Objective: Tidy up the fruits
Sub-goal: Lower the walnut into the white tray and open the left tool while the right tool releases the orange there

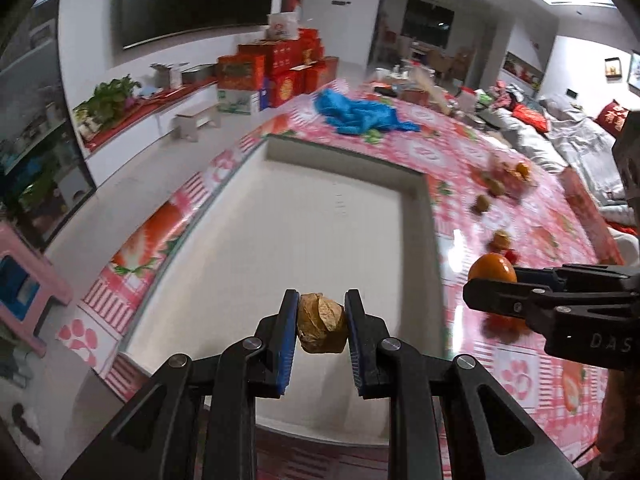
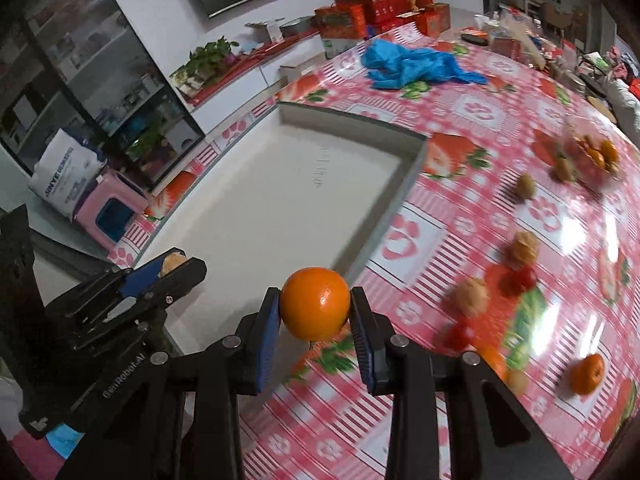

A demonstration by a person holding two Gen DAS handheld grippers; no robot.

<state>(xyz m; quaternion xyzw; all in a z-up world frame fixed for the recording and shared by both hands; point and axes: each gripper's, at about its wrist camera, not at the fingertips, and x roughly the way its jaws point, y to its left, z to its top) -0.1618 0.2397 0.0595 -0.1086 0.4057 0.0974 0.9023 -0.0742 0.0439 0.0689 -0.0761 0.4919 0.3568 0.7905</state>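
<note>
While both carries are under way, the step in hand looks like transport to the white tray (image 1: 320, 216), which holds nothing visible. Left gripper (image 1: 321, 322) pinches a papery brown husked fruit (image 1: 321, 325) above the tray's near end; next move, by my reading, is to lower and spread the fingers over bare tray floor. Right gripper (image 2: 316, 312) clamps an orange (image 2: 315, 303), hovering just outside the tray's right wall, over the desk (image 2: 460, 128); it likely needs to cross that rim before release, keeping clear of the other gripper. Further right, loose fruit lies scattered: more husked ones, small red ones, oranges, motion-blurred. Desk cover is glossy pink strawberry-print; a blue crumpled cloth (image 1: 360, 114) lies beyond the tray. Room: dark wall screen, stacked red boxes (image 1: 280, 68), pale floor.
</note>
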